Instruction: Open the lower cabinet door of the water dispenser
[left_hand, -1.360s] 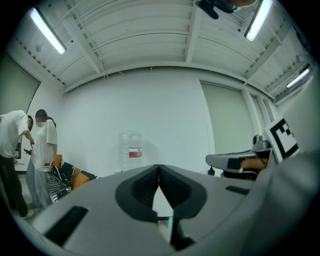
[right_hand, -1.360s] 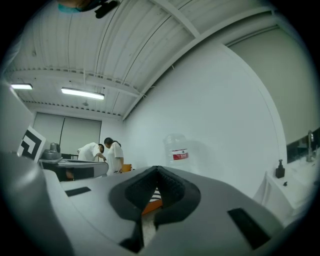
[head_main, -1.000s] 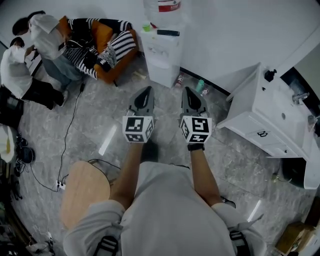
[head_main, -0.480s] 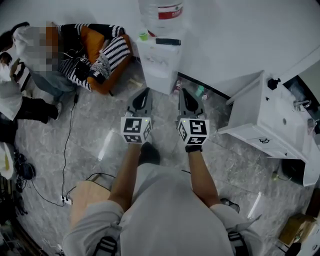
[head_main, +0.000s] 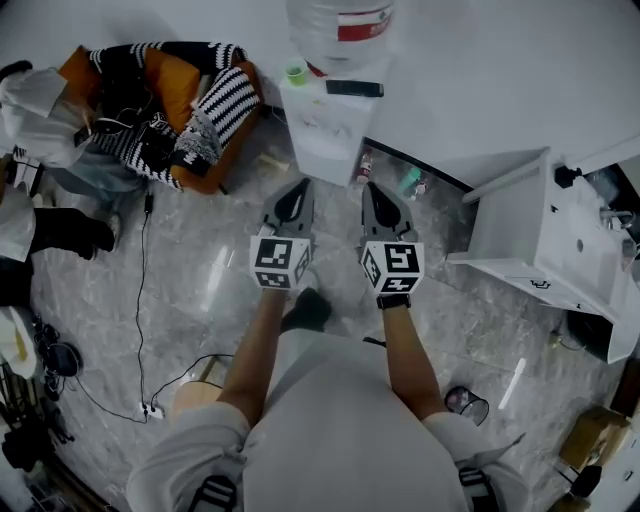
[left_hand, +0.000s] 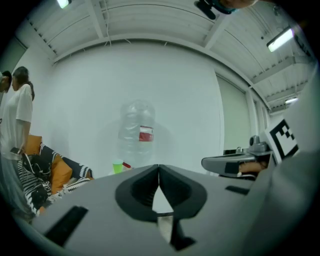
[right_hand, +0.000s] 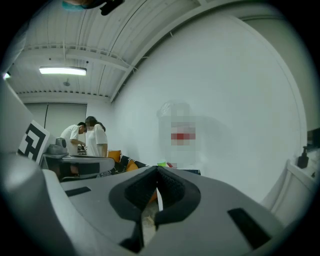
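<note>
Dispenser (head_main: 325, 125) white, against wall, big bottle (head_main: 338, 25) on top, green cup (head_main: 294, 73) beside bottle. Left gripper (head_main: 296, 186) and right gripper (head_main: 373, 190) side by side, near it but apart, both jaws pinched together, nothing held

Looks like an office or lab workroom; white walls (head_main: 480, 60), strip lights (right_hand: 62, 71) under a ribbed ceiling (left_hand: 150, 20), grey marble-look floor (head_main: 200, 250); water dispenser (head_main: 325, 130) at the wall, orange sofa (head_main: 165, 85), loose cables (head_main: 140, 290) on the floor, white sink cabinet (head_main: 540, 240); people (right_hand: 92, 137) standing nearby.
</note>
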